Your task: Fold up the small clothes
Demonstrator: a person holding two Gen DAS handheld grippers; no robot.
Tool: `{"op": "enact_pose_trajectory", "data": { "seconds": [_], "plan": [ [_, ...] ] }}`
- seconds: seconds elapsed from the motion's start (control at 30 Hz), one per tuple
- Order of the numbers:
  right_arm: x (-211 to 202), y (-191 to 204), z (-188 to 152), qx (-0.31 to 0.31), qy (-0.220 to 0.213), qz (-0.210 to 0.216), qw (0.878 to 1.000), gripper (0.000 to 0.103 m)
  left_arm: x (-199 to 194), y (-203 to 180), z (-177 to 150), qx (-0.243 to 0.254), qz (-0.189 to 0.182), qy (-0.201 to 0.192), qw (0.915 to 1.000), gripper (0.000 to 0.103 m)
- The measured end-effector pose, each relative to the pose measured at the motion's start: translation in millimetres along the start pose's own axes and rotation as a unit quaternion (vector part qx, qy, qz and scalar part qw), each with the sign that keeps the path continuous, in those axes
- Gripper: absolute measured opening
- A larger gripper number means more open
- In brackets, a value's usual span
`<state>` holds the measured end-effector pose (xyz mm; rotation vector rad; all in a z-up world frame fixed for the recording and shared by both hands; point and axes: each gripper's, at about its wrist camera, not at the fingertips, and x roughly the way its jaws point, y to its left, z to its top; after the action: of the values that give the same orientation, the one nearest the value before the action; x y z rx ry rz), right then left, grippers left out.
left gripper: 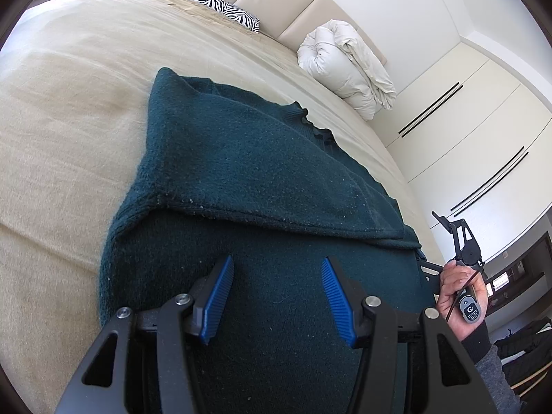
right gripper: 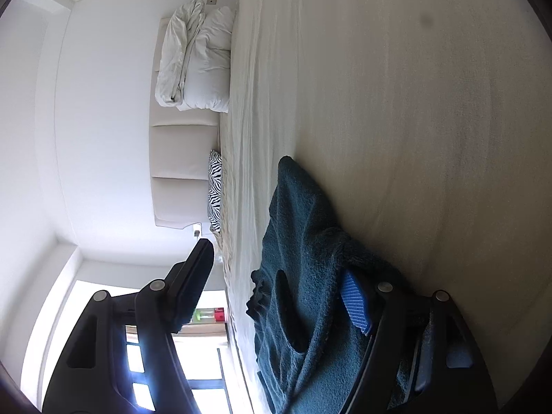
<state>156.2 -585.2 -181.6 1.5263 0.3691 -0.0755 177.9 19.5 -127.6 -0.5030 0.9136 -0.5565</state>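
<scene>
On the beige bed point(left gripper: 69, 131) in front of me lies a dark green knitted sweater point(left gripper: 241, 158), spread flat near the edge closest to me. One fold already seems made: an upper layer of the sweater lies doubled across the lower part, with a straight folded edge running across the middle, and the ruffled collar point(left gripper: 317, 127) shows at the far right side. I judge the job to be partly done, with at least one more fold and some smoothing left. My left hand-held gripper point(left gripper: 276, 286) hangs just above the near part of the sweater with its blue-padded fingers spread wide apart, holding nothing. My right hand-held gripper point(right gripper: 283, 293) is turned on its side at the right edge of the garment, also wide open; one blue pad point(right gripper: 355, 303) sits against or slightly under the bunched knit, while the other finger stands clear in the air, so nothing is pinched yet. From the left wrist view I get the whole garment laid out, the folded edge, and my right hand point(left gripper: 459, 289) around the handle of its tool beside the sweater. From the right wrist view I get what the left cannot show: the sweater's side edge rumpled and lifted around the lower finger. Both views show a zebra-print pillow point(left gripper: 220, 7) and a rolled white duvet point(left gripper: 345, 65) by the headboard, well apart from the sweater.
</scene>
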Motion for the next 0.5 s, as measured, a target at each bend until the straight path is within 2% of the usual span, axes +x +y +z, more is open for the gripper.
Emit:
{"op": "enact_pose_trajectory", "data": {
  "seconds": [0.17,0.33,0.4,0.5],
  "plan": [
    [-18,-23,-6,0.027,-0.029,0.009,0.999,0.048,0,0,0,0.000,0.000,0.000,1.0000,0.057],
    [-31,-14,-26,0.021,-0.009,0.017,1.000,0.054,0,0,0,0.000,-0.001,0.000,1.0000,0.057],
    [-47,-7,-32,0.012,-0.011,0.011,1.000,0.060,-1,0,0,-0.001,-0.001,0.000,1.0000,0.057],
    [-64,14,-27,-0.016,-0.005,0.009,1.000,0.060,0,0,0,-0.001,-0.001,0.000,1.0000,0.057]
  ]
}}
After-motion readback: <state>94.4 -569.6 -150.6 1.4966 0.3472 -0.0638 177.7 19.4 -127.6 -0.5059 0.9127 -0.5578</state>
